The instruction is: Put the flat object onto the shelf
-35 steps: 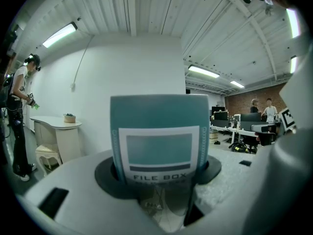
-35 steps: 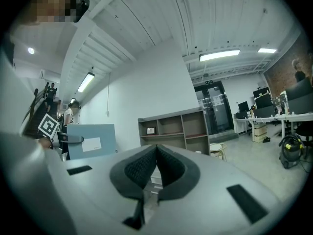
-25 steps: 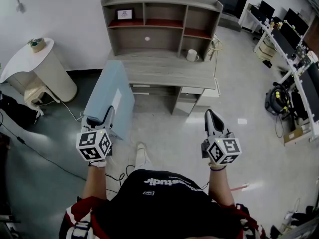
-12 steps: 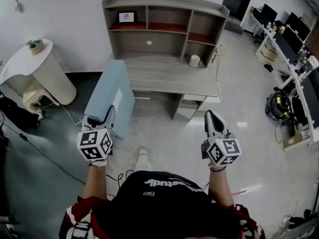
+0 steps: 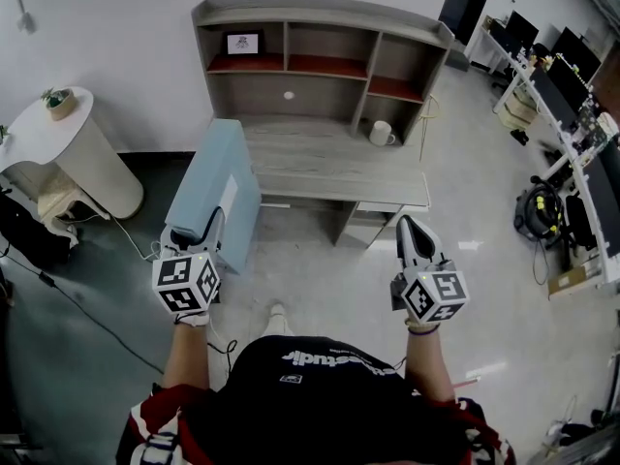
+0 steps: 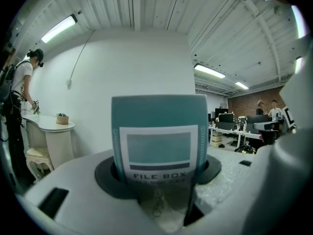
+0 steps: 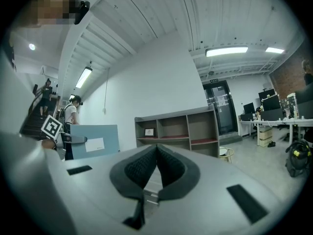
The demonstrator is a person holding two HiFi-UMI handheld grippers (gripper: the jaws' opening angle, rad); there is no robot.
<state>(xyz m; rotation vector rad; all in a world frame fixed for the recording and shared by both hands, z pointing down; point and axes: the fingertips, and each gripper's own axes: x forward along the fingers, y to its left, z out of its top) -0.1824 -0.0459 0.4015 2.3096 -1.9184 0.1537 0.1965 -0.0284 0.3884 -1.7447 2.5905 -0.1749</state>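
Desk [image 5: 325, 168] with shelf [image 5: 320, 10] against white wall [image 5: 116, 27].

I face a plain white wall [image 5: 116, 27] and a glossy pale grey floor [image 5: 484, 289]. Against the wall stands a grey wooden desk with an open shelf unit [image 5: 329, 158]. A white round-ended side table [image 5: 73, 129] is to its left. Fluorescent tube lights [image 6: 58, 28] run along the ceiling.

Open-plan office, possibly a lab: wooden desk [image 5: 334, 158] with shelf unit [image 5: 320, 42] at the far wall, monitor-laden benches [image 5: 570, 80] at right (several people working), strip lights [image 7: 234, 51] overhead.
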